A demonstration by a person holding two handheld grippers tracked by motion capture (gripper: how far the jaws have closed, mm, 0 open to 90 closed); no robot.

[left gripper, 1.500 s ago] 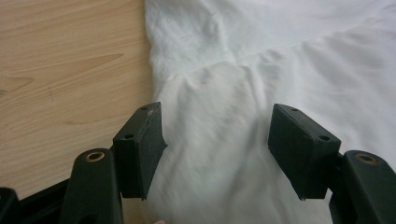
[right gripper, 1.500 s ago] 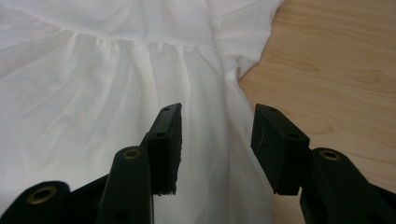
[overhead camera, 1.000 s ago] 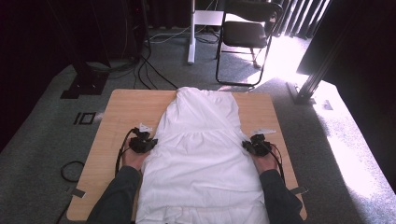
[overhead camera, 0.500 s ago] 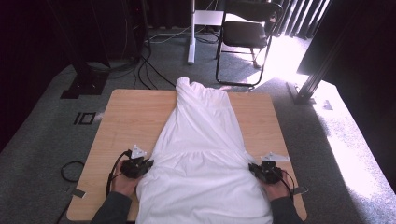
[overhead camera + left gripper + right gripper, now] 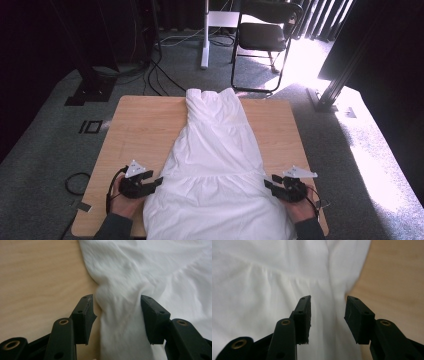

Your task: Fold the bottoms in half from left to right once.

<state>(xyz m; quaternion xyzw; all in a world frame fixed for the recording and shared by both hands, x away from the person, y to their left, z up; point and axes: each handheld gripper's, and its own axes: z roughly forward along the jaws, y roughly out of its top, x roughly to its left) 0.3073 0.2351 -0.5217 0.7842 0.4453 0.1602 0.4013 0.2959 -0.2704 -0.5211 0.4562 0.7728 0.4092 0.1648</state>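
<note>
A white dress point(image 5: 217, 160) lies lengthwise on the wooden table point(image 5: 140, 125), with its bodice at the far edge and its skirt running over the near edge. At the skirt's left edge my left gripper point(image 5: 158, 181) is open. In the left gripper view a bunched fold of the dress point(image 5: 120, 315) sits between the spread jaws of that gripper point(image 5: 117, 302). My right gripper point(image 5: 268, 181) is at the skirt's right edge, also open. Its jaws point(image 5: 328, 301) straddle flat fabric point(image 5: 274, 290) beside the bare wood point(image 5: 397, 277).
Bare table top lies on both sides of the dress. Beyond the far edge stand a black folding chair point(image 5: 262, 37) and a white post point(image 5: 205, 35). Cables point(image 5: 75, 182) trail on the carpet at the left. Bright sunlight falls on the floor to the right.
Both grippers have moved from mid-table back to the near edge along the dress's sides. The dress has been drawn out longer and narrower. Little has changed in the last half second.
</note>
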